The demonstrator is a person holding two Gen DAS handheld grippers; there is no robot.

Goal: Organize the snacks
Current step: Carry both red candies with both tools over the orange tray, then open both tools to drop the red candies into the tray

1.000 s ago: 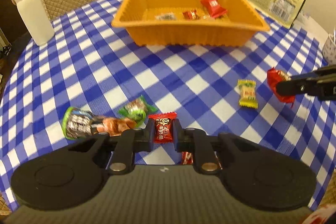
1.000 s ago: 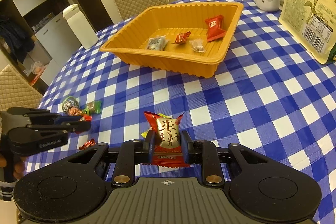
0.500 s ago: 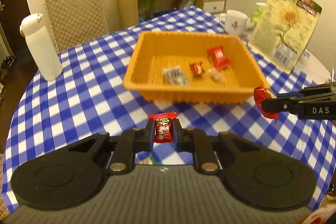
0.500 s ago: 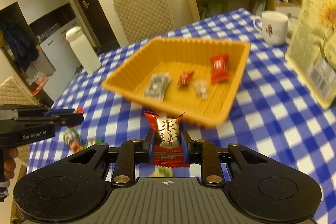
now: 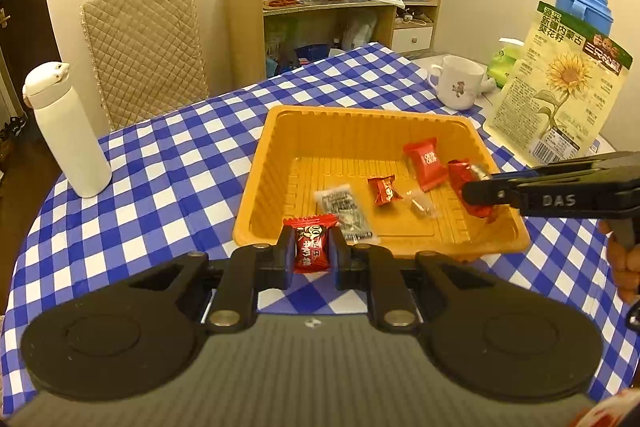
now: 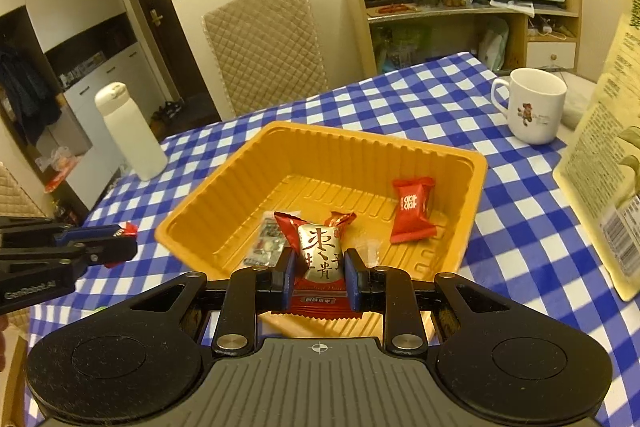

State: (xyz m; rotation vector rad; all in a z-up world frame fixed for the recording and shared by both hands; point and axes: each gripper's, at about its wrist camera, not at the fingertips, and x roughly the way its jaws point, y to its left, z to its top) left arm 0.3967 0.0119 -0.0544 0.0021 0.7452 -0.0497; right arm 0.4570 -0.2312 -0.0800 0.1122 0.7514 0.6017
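Over the near rim of the orange tray point(image 5: 256, 183), the left tongs point(image 5: 311, 255) are clamped on a small red candy point(image 5: 312, 247), angled downward; released here, it could bounce off the rim onto the checked worktop point(image 5: 160, 163). From the right wrist, the right tongs point(image 6: 318, 277) grip a red-and-gold jujube packet point(image 6: 318, 251) above the tray's near wall, tilted down, risking the same spill.

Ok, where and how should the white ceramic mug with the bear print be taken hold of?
Grip the white ceramic mug by its rim wall, coming from above: it stands upright with its mouth open, so one tong finger can slip inside. Its handle loop faces the orange plastic tray.
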